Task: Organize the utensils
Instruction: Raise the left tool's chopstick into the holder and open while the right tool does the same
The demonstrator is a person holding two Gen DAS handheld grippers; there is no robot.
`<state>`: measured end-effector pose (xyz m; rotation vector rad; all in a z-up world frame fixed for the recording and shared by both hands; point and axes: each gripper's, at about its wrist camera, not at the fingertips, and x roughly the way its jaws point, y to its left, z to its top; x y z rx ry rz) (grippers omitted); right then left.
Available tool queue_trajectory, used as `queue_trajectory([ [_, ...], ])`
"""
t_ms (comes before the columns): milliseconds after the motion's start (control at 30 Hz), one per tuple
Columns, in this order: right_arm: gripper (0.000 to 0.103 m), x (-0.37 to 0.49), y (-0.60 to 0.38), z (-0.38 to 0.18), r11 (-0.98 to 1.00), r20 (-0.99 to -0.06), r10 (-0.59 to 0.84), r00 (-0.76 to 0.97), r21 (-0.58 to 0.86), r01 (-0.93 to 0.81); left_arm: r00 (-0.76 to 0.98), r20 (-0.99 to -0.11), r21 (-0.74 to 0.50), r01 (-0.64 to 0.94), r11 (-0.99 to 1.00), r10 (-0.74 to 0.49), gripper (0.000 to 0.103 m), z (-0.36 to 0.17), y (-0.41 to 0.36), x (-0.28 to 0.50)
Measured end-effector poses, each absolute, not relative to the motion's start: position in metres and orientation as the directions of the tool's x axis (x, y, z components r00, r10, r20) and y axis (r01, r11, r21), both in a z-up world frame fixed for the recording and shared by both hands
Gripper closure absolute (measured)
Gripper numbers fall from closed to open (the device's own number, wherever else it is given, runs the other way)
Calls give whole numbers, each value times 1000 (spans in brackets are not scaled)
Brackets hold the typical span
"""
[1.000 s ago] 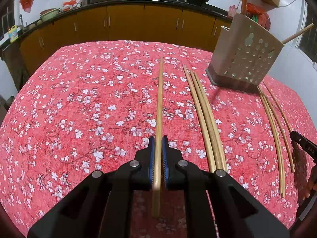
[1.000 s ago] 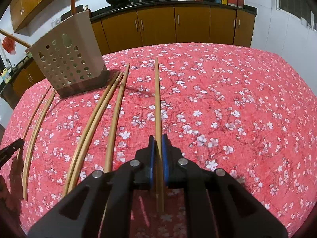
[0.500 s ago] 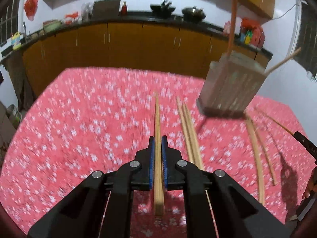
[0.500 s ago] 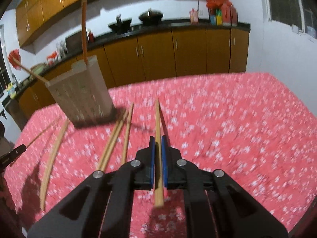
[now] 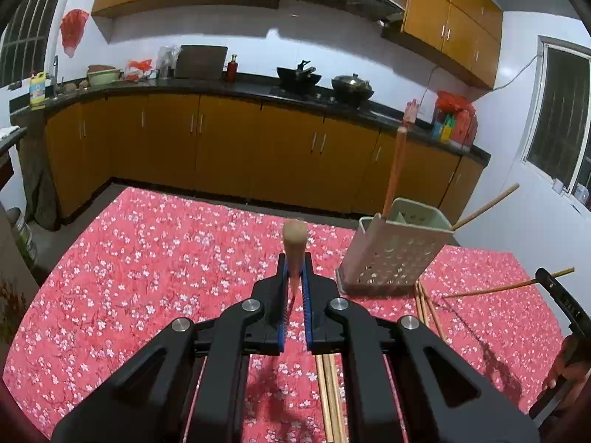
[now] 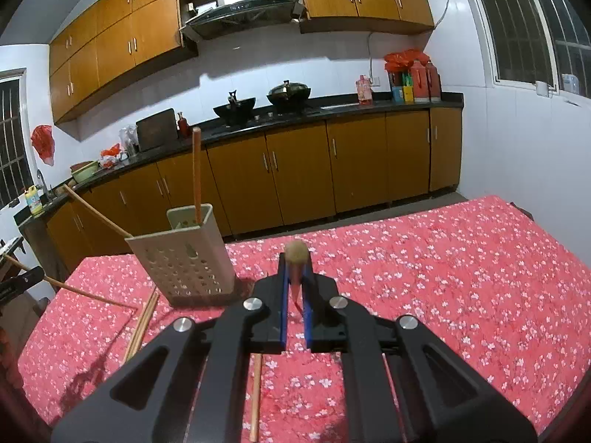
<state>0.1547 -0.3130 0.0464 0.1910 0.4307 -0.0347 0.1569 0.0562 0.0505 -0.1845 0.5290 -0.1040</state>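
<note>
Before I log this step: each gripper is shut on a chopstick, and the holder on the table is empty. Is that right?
Not quite. The holder is not empty: the right wrist view shows two chopsticks already in it, one upright and one leaning out. The rest holds: the left gripper and the right gripper are each shut on a chopstick, and the holder stands on the table.

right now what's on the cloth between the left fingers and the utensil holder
In the left wrist view, only bare flowered tablecloth lies between the left gripper, shut on a chopstick, and the holder.

A floral red table (image 5: 155, 280) carries a perforated holder (image 5: 395, 254) and loose chopsticks (image 5: 424, 306).
</note>
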Motion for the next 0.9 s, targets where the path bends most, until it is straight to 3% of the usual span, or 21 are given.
queue_trajectory([
  [433, 95, 149, -289, 143, 953, -189, 196, 962, 266, -142, 887, -360, -208, 226, 952, -289, 95, 118, 22, 149],
  [700, 95, 169, -268, 178, 963, -29, 147, 989, 231, -137, 946, -197, -173, 227, 958, -259, 95, 160, -16, 172],
  [900, 95, 203, -262, 177, 965, 13, 104, 994, 240, -104, 972, -118, -167, 181, 969, -202, 95, 168, -31, 198],
])
